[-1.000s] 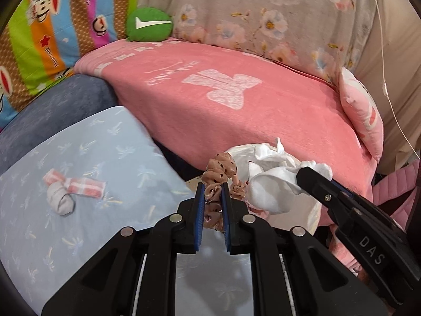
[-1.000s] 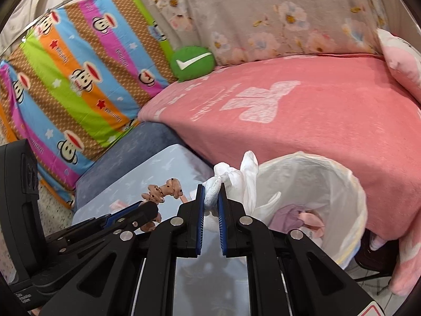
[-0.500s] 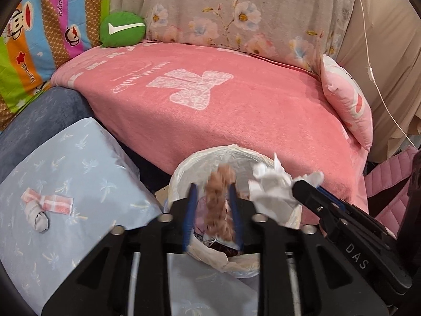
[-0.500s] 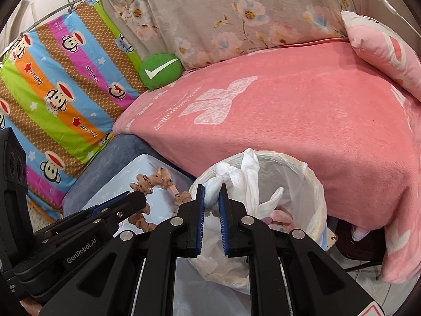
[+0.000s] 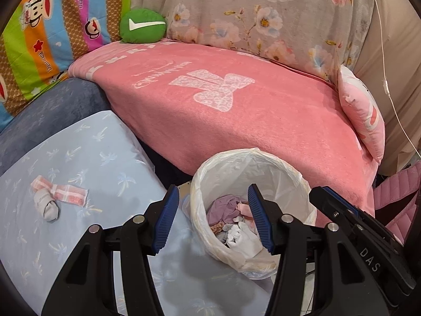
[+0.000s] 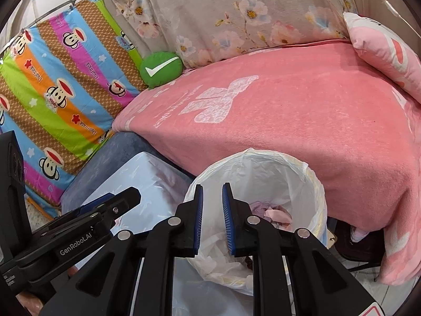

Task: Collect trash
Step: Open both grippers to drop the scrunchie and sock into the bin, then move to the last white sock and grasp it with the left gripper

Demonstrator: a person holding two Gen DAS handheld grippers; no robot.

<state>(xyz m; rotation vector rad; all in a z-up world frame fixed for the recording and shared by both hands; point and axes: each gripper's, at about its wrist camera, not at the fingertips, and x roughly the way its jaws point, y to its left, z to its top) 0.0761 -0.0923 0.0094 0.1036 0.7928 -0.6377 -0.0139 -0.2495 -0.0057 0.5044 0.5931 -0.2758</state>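
Note:
A white-lined trash bin [image 5: 223, 168] stands between the blue table and the pink bed; it also shows in the right wrist view [image 6: 313, 181]. Inside lie a white tissue wad [image 5: 243, 239], a spotted scrunchie [image 5: 217, 228] and purple and pink scraps [image 5: 223, 208]. My left gripper [image 5: 213, 218] is open and empty over the bin's near rim. My right gripper [image 6: 211, 217] is partly open and empty over the bin. A pink checked wrapper [image 5: 69, 192] and a grey wad [image 5: 47, 207] lie on the table at left.
The blue palm-print tablecloth [image 5: 92, 158] covers the table at left. A pink blanket [image 5: 223, 100] covers the bed behind the bin, with a green cushion [image 5: 143, 26] and a pink pillow [image 5: 361, 115]. A pink bag [image 5: 394, 192] sits at right.
My left gripper opened and dropped the scrunchie into the bin. My right gripper opened and let the white tissue fall in. Both grippers moved over the bin.

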